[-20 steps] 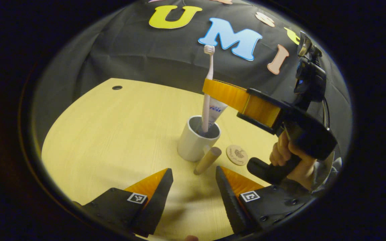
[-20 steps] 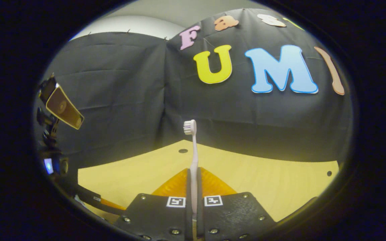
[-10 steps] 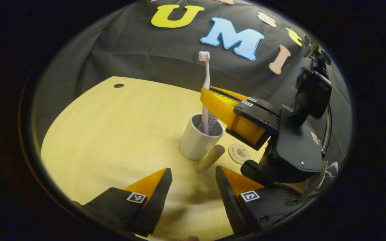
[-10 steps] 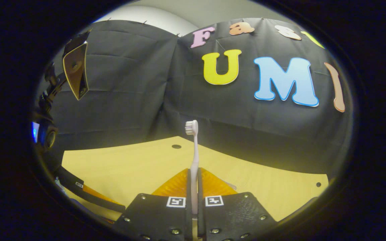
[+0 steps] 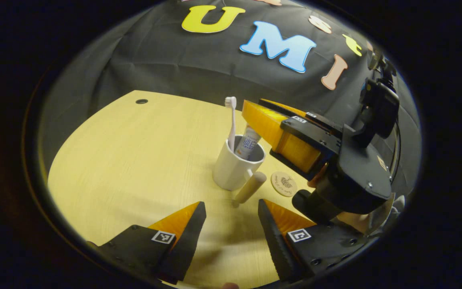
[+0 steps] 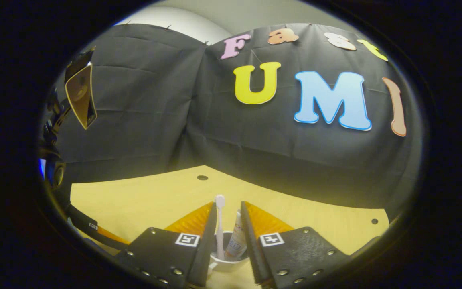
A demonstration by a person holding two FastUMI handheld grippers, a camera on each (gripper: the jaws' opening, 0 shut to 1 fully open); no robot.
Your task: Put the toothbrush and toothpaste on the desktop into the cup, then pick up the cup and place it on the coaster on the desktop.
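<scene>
White cup [image 5: 233,170] seen upright mid-worktop [image 5: 134,160]; toothbrush [image 5: 231,120] and toothpaste [image 5: 248,144] stood inside. Coaster [image 5: 283,184] noted just right of cup, bare. Right hand-held gripper [image 6: 229,224] parted above cup, nothing gripped. Left hand-held gripper [image 5: 231,224] held wide, near edge.

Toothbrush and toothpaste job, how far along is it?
Done: the toothbrush and toothpaste both stand in the cup. In hand: nothing; the right gripper is open above it. Left: carrying the cup onto the coaster beside it.
</scene>
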